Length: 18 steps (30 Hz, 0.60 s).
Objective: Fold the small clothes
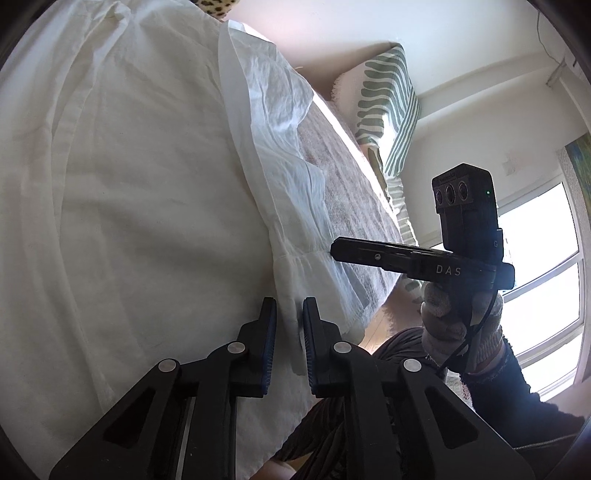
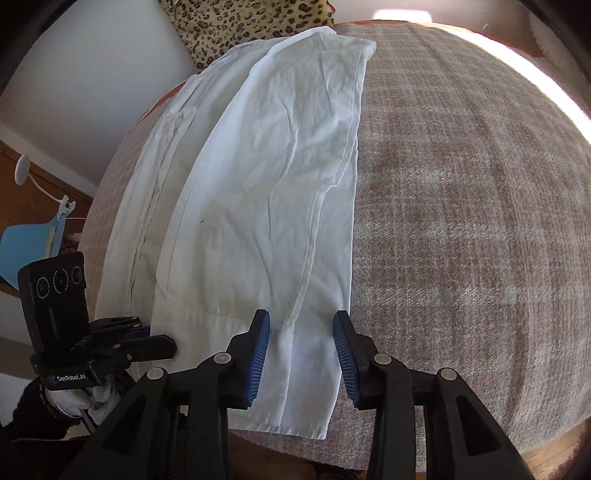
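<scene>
A white shirt point(image 2: 258, 177) lies lengthwise on a grey-brown woven cushion point(image 2: 461, 203), one side folded over the middle. My right gripper point(image 2: 301, 325) is open, its blue-padded jaws standing either side of the shirt's near hem, above the cloth. My left gripper point(image 1: 289, 312) is open a small way, its jaws just above the shirt point(image 1: 140, 192) near its edge. The left gripper also shows in the right wrist view point(image 2: 147, 341) at the shirt's left edge. The right gripper shows in the left wrist view point(image 1: 336, 249), pointing at the shirt's folded edge.
A leopard-print pillow point(image 2: 243, 22) lies at the far end of the cushion. A green-and-white striped pillow point(image 1: 388, 107) leans by the wall. A bright window point(image 1: 546, 280) is at right. A blue chair point(image 2: 29, 247) stands at left on the wooden floor.
</scene>
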Tool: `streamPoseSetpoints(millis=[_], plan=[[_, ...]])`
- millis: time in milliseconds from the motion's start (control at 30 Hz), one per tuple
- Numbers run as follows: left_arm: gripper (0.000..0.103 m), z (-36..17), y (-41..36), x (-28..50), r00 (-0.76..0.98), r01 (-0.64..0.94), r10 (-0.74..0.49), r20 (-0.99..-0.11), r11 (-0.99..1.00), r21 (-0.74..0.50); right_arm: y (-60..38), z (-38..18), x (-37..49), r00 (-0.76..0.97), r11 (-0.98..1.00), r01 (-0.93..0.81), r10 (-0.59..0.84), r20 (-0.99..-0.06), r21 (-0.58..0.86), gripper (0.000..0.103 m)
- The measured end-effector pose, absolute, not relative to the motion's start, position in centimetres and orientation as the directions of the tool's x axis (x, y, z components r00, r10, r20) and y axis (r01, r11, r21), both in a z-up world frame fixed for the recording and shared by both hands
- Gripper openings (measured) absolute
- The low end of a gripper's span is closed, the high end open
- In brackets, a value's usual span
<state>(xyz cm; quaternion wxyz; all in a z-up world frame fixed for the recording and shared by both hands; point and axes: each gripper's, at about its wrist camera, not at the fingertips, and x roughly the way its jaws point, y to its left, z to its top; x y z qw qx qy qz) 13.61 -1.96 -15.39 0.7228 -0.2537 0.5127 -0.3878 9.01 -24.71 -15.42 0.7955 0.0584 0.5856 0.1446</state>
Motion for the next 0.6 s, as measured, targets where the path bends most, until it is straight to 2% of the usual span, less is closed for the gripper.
streamPoseSetpoints(millis=[67,100,133,200,267,300,333,367,500,567,600], plan=[[0.008,-15.3,-2.4,13.6,0.17,0.304,-0.82,-0.546,0.571,-0.763,-24.4,-15.5,8.7,0.272,0.95,-0.171,0.299,-0.915,0.26,0.031],[0.008,-15.2,-2.6,13.6,0.171,0.306,-0.819,-0.547,0.572,-0.761,-24.3,-15.5,8.5,0.269,0.947,-0.173,0.31,-0.912,0.271,0.018],[0.007,-15.2,-2.7,13.6,0.168,0.305,-0.822,-0.544,0.568,-0.764,-24.2,-15.6,8.4,0.259,0.945,-0.167,0.318,-0.912,0.281,0.017],[0.007,-15.1,-2.8,13.6,0.162,0.298,-0.833,-0.529,0.553,-0.778,-23.9,-15.8,8.3,0.26,0.95,-0.164,0.302,-0.917,0.266,0.017],[0.007,-15.0,-3.0,13.6,0.162,0.295,-0.836,-0.524,0.548,-0.783,-23.5,-15.5,8.1,0.267,0.948,-0.187,0.3,-0.916,0.256,0.021],[0.007,-15.0,-3.1,13.6,0.159,0.296,-0.836,-0.525,0.548,-0.782,-23.3,-15.2,7.8,0.275,0.95,-0.199,0.289,-0.917,0.24,0.028],[0.007,-15.0,-3.2,13.6,0.159,0.298,-0.834,-0.529,0.551,-0.78,-22.9,-15.0,7.6,0.279,0.949,-0.209,0.29,-0.915,0.237,0.038],[0.007,-15.1,-3.2,13.6,0.159,0.299,-0.831,-0.533,0.555,-0.777,-22.8,-14.8,7.3,0.271,0.943,-0.216,0.308,-0.912,0.254,0.039],[0.007,-15.4,-3.1,13.8,0.154,0.29,-0.832,-0.533,0.554,-0.78,-22.3,-16.0,7.2,0.231,0.955,-0.194,0.265,-0.936,0.223,0.039],[0.007,-15.5,-3.1,13.8,0.153,0.289,-0.833,-0.532,0.553,-0.781,-22.5,-16.6,7.0,0.236,0.954,-0.164,0.286,-0.929,0.252,0.037],[0.007,-15.4,-3.1,13.8,0.153,0.29,-0.834,-0.531,0.551,-0.783,-22.5,-16.6,7.0,0.243,0.953,-0.16,0.29,-0.926,0.256,0.021]])
